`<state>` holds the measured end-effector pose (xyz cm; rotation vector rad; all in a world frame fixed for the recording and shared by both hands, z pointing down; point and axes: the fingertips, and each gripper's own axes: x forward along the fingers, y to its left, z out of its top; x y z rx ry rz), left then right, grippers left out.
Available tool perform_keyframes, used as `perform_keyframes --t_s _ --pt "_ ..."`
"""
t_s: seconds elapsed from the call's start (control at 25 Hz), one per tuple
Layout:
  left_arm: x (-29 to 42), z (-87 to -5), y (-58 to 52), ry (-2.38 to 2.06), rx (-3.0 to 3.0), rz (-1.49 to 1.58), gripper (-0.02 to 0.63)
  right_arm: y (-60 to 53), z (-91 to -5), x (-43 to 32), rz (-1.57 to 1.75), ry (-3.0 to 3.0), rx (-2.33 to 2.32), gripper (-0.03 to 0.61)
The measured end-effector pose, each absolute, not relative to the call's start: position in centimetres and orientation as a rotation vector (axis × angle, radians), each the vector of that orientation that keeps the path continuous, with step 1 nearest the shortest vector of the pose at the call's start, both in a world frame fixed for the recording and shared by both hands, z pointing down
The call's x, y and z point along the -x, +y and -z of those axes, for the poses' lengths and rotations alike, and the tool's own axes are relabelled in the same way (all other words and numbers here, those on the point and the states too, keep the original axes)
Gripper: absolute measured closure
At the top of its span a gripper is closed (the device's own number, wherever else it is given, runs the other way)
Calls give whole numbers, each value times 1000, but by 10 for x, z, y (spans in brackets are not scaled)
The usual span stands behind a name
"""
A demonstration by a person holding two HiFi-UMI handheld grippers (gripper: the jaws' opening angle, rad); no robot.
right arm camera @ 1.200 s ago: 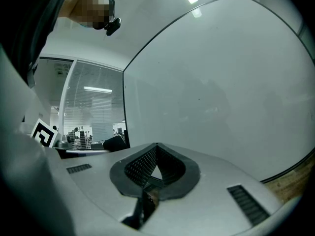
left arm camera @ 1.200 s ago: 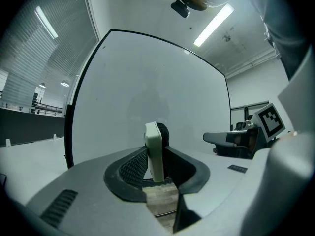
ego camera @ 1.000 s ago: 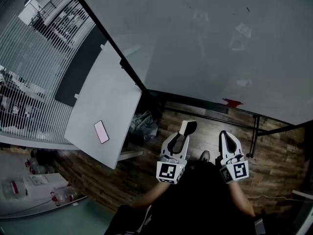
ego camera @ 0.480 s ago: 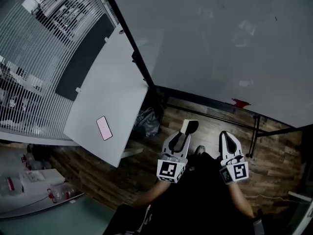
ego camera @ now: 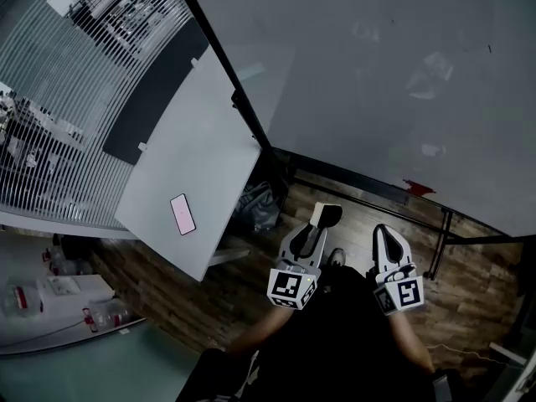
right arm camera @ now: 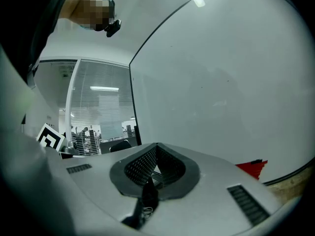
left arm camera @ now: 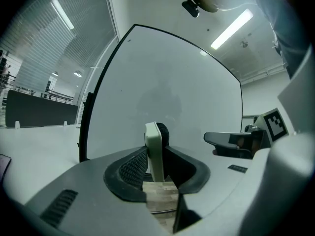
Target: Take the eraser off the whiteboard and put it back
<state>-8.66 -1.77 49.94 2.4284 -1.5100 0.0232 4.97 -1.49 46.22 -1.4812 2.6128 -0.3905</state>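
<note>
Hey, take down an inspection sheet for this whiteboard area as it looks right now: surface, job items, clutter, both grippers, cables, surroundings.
Surface: whiteboard blank, no writing seen, only light reflections.
Job's things: eraser off the board, held on edge in front of it.
Clutter: pink phone lying on the white table; bag on the floor under that table's edge; red item at the board's lower edge.
Grippers: left gripper shut on the eraser; right gripper shut, nothing in it.
Cables: nothing seen.
Surroundings: wooden floor; slatted blinds to the left of the table; bottles at lower left.
</note>
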Motion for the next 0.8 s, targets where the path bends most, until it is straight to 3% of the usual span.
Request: perform_keyframes --t_s 0.8 --pt "92 -549 -57 -1533 -2160 44 500 -57 -470 -38 469 2719 1180 563"
